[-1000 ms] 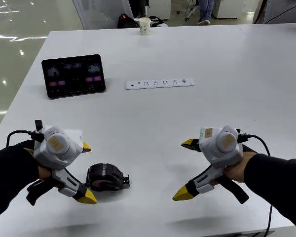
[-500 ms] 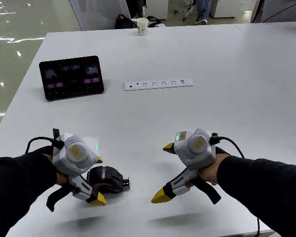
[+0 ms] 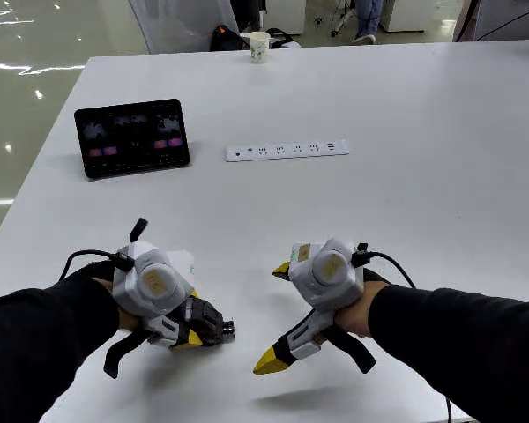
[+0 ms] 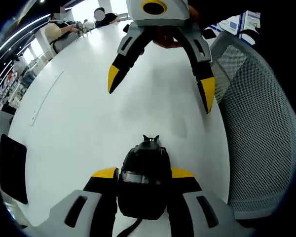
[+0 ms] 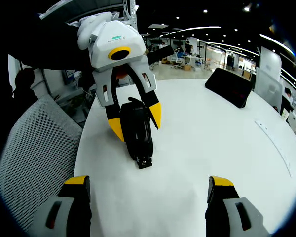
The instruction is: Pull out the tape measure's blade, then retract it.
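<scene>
Left gripper sits near the bench's near edge, fingers pressed on both sides of the tape measure; right gripper faces it, fingers spread wide.

No text can be read for certain. In the right gripper view, the white housing of the left gripper carries a small green word, too small to spell. In the head view the tablet shows coloured tiles without legible writing, and the paper cup bears a blurred print.
</scene>
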A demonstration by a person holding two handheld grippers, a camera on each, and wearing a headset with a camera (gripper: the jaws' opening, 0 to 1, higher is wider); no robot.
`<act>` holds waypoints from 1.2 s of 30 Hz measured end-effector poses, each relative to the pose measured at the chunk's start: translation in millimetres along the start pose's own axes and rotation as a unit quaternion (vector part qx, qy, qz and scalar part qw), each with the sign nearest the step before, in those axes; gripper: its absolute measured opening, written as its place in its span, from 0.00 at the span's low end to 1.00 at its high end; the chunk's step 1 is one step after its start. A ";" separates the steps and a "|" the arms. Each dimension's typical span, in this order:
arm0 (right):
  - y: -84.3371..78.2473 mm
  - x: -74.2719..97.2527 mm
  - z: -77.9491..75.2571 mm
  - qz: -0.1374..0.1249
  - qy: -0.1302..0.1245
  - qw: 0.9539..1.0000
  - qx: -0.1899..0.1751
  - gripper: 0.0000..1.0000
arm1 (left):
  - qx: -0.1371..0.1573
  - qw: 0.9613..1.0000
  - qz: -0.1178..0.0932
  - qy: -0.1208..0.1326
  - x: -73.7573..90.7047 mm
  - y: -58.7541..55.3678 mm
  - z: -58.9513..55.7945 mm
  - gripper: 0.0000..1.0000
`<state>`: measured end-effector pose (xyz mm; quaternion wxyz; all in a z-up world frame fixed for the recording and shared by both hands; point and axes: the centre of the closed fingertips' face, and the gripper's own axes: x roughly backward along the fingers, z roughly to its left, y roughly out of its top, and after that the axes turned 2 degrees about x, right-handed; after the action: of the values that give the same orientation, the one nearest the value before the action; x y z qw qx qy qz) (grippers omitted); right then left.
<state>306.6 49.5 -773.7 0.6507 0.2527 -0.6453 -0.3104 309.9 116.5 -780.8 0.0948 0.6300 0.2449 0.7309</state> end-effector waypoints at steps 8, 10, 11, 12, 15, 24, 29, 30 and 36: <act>-2.5 -8.9 -2.2 0.011 -0.013 1.000 0.023 0.73 | 0.019 1.000 0.003 0.015 0.4 -1.6 0.0 0.33; -1.9 -10.6 -1.3 0.013 -0.010 0.999 0.028 0.69 | 0.020 1.000 0.004 0.015 0.3 -1.6 -0.1 0.33; -1.1 -11.8 -1.0 0.014 -0.010 0.999 0.031 0.67 | 0.019 1.000 0.003 0.015 0.3 -1.6 -0.2 0.33; -0.4 -13.0 -0.8 0.014 -0.008 0.999 0.034 0.64 | 0.019 1.000 0.002 0.016 0.3 -1.6 -0.3 0.33; 2.3 -17.4 7.0 0.016 0.017 0.999 0.025 0.50 | 0.020 1.000 -0.003 0.016 0.9 -1.3 -0.5 0.33; 5.6 -31.6 9.9 0.031 0.031 0.998 0.045 0.38 | 0.027 1.000 -0.008 0.015 1.2 -2.2 0.6 0.33; 3.5 -38.3 12.0 0.040 0.037 0.998 0.043 0.39 | 0.030 0.999 -0.010 0.014 0.8 -2.1 0.7 0.33; 3.3 -39.9 12.1 0.042 0.039 0.997 0.048 0.38 | 0.030 0.999 -0.010 0.014 0.8 -2.1 0.6 0.33; 8.0 -47.1 8.6 0.048 0.038 0.995 0.077 0.27 | 0.031 0.999 -0.011 0.016 0.7 -2.6 0.6 0.33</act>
<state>299.8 90.0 -799.7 0.6673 0.2823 -0.6538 -0.2182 309.8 119.2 -781.4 0.0794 0.6184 0.2758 0.7315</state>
